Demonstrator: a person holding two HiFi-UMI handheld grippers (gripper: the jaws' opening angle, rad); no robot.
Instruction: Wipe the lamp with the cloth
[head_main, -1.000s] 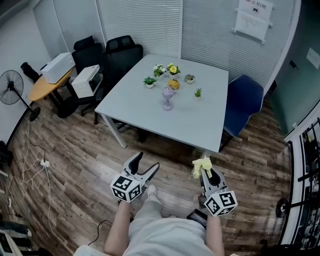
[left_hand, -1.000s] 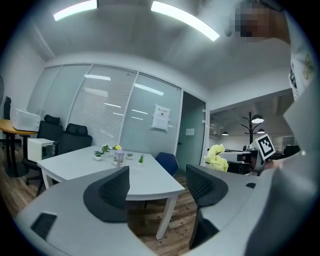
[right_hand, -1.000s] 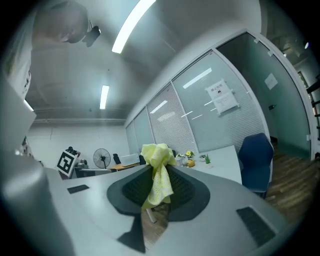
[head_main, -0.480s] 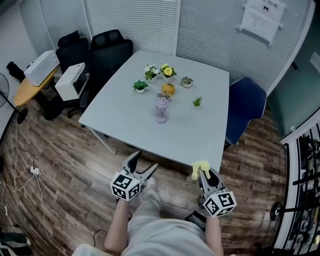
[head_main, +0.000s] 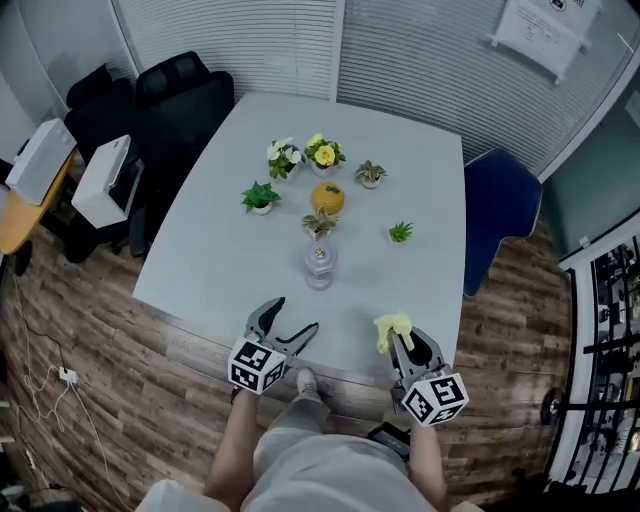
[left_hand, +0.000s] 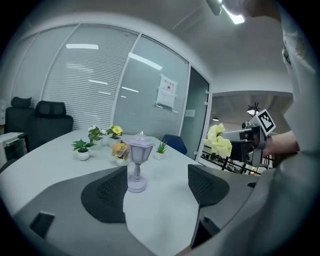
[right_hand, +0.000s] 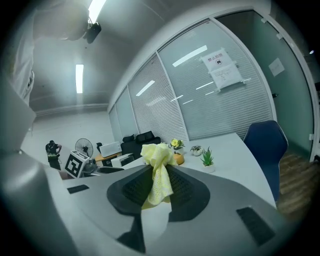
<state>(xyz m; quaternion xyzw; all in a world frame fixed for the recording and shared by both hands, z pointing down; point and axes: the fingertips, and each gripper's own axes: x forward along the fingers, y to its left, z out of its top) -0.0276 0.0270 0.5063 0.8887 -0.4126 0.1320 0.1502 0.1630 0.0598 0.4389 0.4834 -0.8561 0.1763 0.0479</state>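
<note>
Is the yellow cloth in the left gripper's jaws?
No, the yellow cloth is clamped in the right gripper; the left gripper has just been opening its jaws, with nothing between them.

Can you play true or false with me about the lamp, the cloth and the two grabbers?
The right gripper holds the yellow cloth. True.
The left gripper squeezes the lamp. False: its jaws, just opened wider, hold nothing; the lamp stands farther off.
The lamp stands on the table. True.
The chair at the table's right is red. False: it is blue.
</note>
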